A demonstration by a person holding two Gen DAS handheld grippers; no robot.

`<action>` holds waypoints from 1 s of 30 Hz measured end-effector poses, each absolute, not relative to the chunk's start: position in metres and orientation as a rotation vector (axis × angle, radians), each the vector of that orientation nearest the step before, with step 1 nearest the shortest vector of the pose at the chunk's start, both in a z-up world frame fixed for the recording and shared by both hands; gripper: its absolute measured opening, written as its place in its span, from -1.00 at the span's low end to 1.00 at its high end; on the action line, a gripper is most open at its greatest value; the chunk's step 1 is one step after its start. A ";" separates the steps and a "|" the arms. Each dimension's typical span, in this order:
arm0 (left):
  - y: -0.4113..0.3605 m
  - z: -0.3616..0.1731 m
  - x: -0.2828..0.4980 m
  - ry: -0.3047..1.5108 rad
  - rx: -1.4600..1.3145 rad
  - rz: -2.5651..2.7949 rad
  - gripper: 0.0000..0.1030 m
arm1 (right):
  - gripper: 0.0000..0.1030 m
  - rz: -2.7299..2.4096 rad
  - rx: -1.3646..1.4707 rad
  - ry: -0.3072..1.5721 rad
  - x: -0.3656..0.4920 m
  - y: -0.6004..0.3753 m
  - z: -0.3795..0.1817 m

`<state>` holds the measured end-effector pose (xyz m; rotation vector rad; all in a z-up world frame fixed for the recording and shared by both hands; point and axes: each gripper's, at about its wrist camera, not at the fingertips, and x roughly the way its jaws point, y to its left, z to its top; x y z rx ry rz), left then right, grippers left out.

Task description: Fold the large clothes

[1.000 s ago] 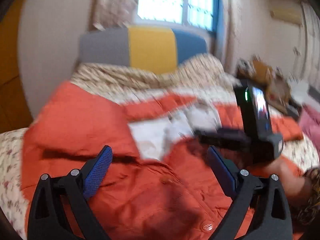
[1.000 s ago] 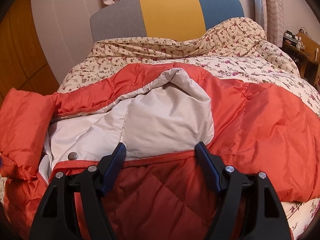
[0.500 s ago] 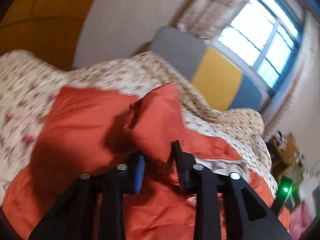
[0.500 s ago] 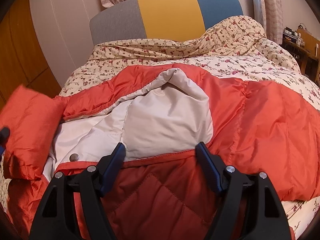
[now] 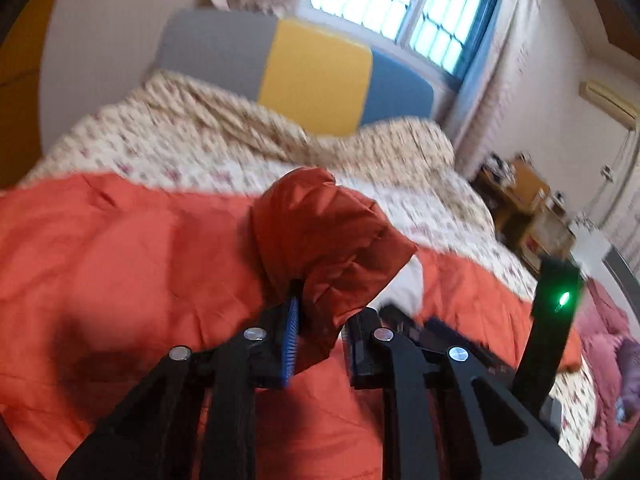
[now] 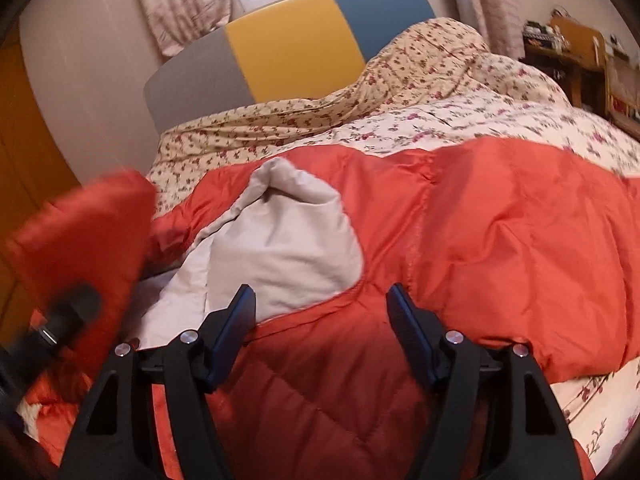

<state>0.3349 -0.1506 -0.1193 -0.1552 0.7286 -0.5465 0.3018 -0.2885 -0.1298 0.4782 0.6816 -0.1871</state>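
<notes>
**Ana:** What do you have on the left side?

**Me:** My left gripper (image 5: 320, 332) has just been closing, and its jaws are now narrow, pinched on a bunched fold of the orange padded jacket (image 5: 120, 264). The fold (image 5: 324, 236) stands up between the blue pads (image 5: 291, 340) and rises above them. I think it is a sleeve end, but I can't say for sure.

**Ana:** And where is the jacket itself?

**Me:** It is spread across the bed, on top of the floral quilt (image 6: 460, 120). In the right wrist view the front is turned back, so the pale grey lining (image 6: 288, 240) shows in the middle, with orange fabric on both sides of it. A darker quilted panel (image 6: 320, 384) lies nearest to me.

**Ana:** Right side?

**Me:** My right gripper (image 6: 320, 312) has just been closing a little, but its jaws are well apart. They hover over the edge where the lining meets the quilted panel, and I see no fabric pressed between the pads.

**Ana:** Can you see one gripper from the other?

**Me:** Yes. At the left edge of the right wrist view the raised orange fold (image 6: 92, 232) is blurred, with the left gripper's dark body below it. In the left wrist view a black unit with a green light (image 5: 556, 308) stands at the right.

**Ana:** Background?

**Me:** A headboard (image 6: 288, 52) in grey, yellow and blue, with a window (image 5: 404, 4) above.
</notes>
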 end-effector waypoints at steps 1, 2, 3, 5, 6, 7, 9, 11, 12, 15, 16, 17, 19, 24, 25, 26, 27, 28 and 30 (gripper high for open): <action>-0.150 -0.123 0.337 0.751 -0.156 -0.548 -0.46 | 0.34 -0.186 0.480 0.682 0.301 -0.289 -0.129; -0.147 -0.123 0.336 0.767 -0.174 -0.560 -0.07 | 0.35 -0.187 0.476 0.683 0.301 -0.289 -0.129; -0.141 -0.121 0.332 0.767 -0.203 -0.573 0.20 | 0.35 -0.188 0.474 0.684 0.301 -0.289 -0.129; -0.122 -0.110 0.319 0.709 -0.233 -0.572 0.84 | 0.35 -0.187 0.477 0.682 0.300 -0.289 -0.128; -0.111 -0.104 0.312 0.658 -0.232 -0.559 0.84 | 0.35 -0.186 0.480 0.680 0.301 -0.289 -0.128; -0.099 -0.098 0.307 0.625 -0.220 -0.531 0.84 | 0.35 -0.184 0.484 0.676 0.301 -0.290 -0.127; -0.076 -0.091 0.303 0.599 -0.216 -0.463 0.84 | 0.35 -0.181 0.496 0.663 0.298 -0.290 -0.126; -0.047 -0.087 0.300 0.558 -0.222 -0.361 0.84 | 0.34 -0.186 0.510 0.633 0.293 -0.293 -0.124; -0.029 -0.086 0.299 0.533 -0.214 -0.274 0.84 | 0.33 -0.195 0.523 0.590 0.286 -0.295 -0.120; 0.010 -0.089 0.301 0.495 -0.180 -0.047 0.84 | 0.35 -0.224 0.525 0.478 0.266 -0.297 -0.108; 0.023 -0.094 0.303 0.492 -0.175 0.030 0.84 | 0.35 -0.217 0.503 0.433 0.259 -0.292 -0.100; 0.033 -0.097 0.305 0.497 -0.182 0.061 0.84 | 0.35 -0.206 0.481 0.409 0.256 -0.289 -0.094; 0.046 -0.114 0.311 0.539 -0.221 0.062 0.84 | 0.35 -0.155 0.383 0.359 0.253 -0.269 -0.077; 0.046 -0.133 0.319 0.615 -0.235 0.003 0.84 | -0.15 0.088 0.282 0.489 0.292 -0.224 -0.068; 0.045 -0.135 0.321 0.623 -0.230 0.004 0.84 | -0.18 0.089 0.288 0.540 0.304 -0.222 -0.074; 0.046 -0.137 0.324 0.633 -0.233 0.003 0.84 | -0.27 0.057 0.275 0.578 0.313 -0.223 -0.080; 0.049 -0.139 0.326 0.643 -0.243 -0.001 0.84 | -0.31 0.003 0.267 0.637 0.324 -0.227 -0.092; 0.049 -0.142 0.326 0.655 -0.259 -0.005 0.84 | -0.32 -0.022 0.290 0.679 0.330 -0.233 -0.101; 0.055 -0.149 0.331 0.687 -0.306 -0.019 0.84 | -0.36 -0.016 0.416 0.745 0.340 -0.253 -0.123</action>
